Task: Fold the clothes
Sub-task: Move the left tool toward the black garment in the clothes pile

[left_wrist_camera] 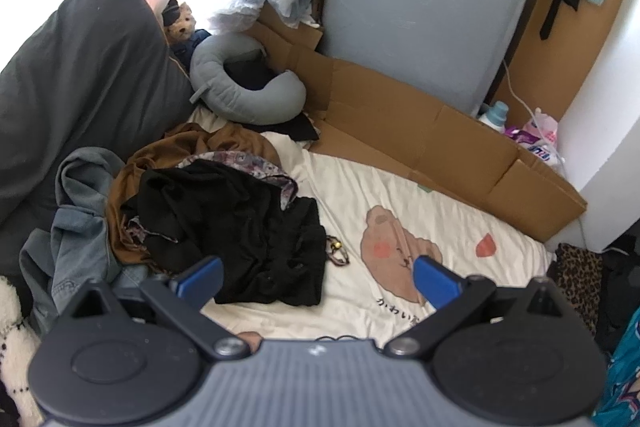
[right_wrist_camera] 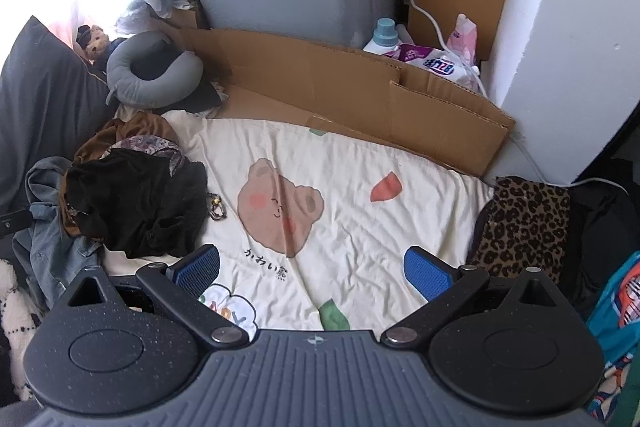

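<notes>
Left wrist view: my left hand-held gripper [left_wrist_camera: 318, 281] is spread wide, its blue ribbed pads [left_wrist_camera: 202, 279] holding nothing and touching nothing. It hangs over the cream bedsheet [left_wrist_camera: 360, 187], which is soft, lightly creased and printed with a brown cartoon bear [left_wrist_camera: 394, 247]. Just ahead of the left pad lies the pile of clothes: a limp, crumpled black garment [left_wrist_camera: 248, 227] on top, a paisley-patterned cloth [left_wrist_camera: 248, 163] and a smooth ochre-brown fabric [left_wrist_camera: 200, 143] under it, and a stiff faded denim piece [left_wrist_camera: 80, 223] spilling toward the left. A small metal keyring [left_wrist_camera: 338, 253] rests just beside the black garment.

In the right wrist view, my right hand-held gripper [right_wrist_camera: 314, 269] is likewise wide apart and empty above the bear print. The same clothes heap sits to its left on the bed, and a flat leopard-print cloth [right_wrist_camera: 524, 223] lies at the sheet's right edge. Flattened corrugated cardboard [right_wrist_camera: 360, 87] borders the far side of the bed, a padded grey U-shaped neck pillow [right_wrist_camera: 160, 83] curls near a dark grey pillow [right_wrist_camera: 44, 99], and a small teddy bear [right_wrist_camera: 96, 41] sits behind it.
</notes>
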`<state>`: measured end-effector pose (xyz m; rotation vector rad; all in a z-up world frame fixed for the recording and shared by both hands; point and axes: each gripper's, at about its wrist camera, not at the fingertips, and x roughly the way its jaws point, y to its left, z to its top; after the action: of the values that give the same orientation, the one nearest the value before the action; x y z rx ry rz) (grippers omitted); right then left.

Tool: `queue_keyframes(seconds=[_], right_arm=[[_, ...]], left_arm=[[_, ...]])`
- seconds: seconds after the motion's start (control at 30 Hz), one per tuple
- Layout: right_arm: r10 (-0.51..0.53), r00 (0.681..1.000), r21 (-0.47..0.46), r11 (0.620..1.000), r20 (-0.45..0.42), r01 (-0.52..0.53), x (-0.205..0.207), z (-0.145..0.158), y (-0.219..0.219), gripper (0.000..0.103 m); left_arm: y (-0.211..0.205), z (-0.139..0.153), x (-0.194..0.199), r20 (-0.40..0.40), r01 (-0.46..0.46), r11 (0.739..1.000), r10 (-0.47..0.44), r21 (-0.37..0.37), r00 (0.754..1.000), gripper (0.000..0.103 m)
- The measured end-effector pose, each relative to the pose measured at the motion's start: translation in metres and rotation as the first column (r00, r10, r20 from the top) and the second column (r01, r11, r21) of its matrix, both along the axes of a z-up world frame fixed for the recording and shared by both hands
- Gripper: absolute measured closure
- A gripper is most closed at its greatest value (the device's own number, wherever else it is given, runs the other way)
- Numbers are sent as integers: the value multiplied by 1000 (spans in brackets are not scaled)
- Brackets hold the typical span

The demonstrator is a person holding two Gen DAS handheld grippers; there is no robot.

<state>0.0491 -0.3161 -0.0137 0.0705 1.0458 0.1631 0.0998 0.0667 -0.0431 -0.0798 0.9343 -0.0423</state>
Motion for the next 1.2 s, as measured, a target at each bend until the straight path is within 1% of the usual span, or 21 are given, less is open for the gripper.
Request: queue_keyframes(seconds=[0.13, 0.3, 0.5, 0.7, 0.9, 1.0, 1.1, 1.13, 1.2], right_arm=[[25, 1000, 0, 1000, -5, -25, 14, -10, 4, 1], [50, 999, 43, 998, -18, -49, 28, -17, 7, 1], [83, 997, 30, 996, -5, -83, 43, -24, 14, 1], [113, 994, 24, 993, 11, -113, 54, -39, 16, 1], [182, 983, 39, 983, 5, -182, 64, -57, 25, 1], [213, 977, 32, 976, 4, -213, 68, -68, 31, 1], [239, 971, 29, 970, 13, -239, 72, -77, 35, 1], [240, 971, 42, 970, 17, -240, 74, -80, 34, 1], [232, 972, 62, 970, 23, -233, 79, -85, 33, 1]], left_arm=[[7, -10, 9, -1, -20, 1000, 20, -1, 1000, 1], [13, -23, 19, -4, -51, 999, 51, 8, 999, 1], [21, -34, 27, 10, -83, 996, 83, 19, 997, 0], [27, -50, 36, 14, -101, 995, 101, 22, 995, 0], [31, -71, 47, 12, -115, 993, 115, 34, 993, 0], [33, -85, 52, 10, -123, 992, 123, 32, 992, 0], [39, -100, 56, -6, -146, 989, 146, -7, 989, 0], [41, -104, 58, -6, -143, 990, 143, -22, 990, 0], [43, -110, 62, 6, -142, 990, 142, -8, 990, 0]])
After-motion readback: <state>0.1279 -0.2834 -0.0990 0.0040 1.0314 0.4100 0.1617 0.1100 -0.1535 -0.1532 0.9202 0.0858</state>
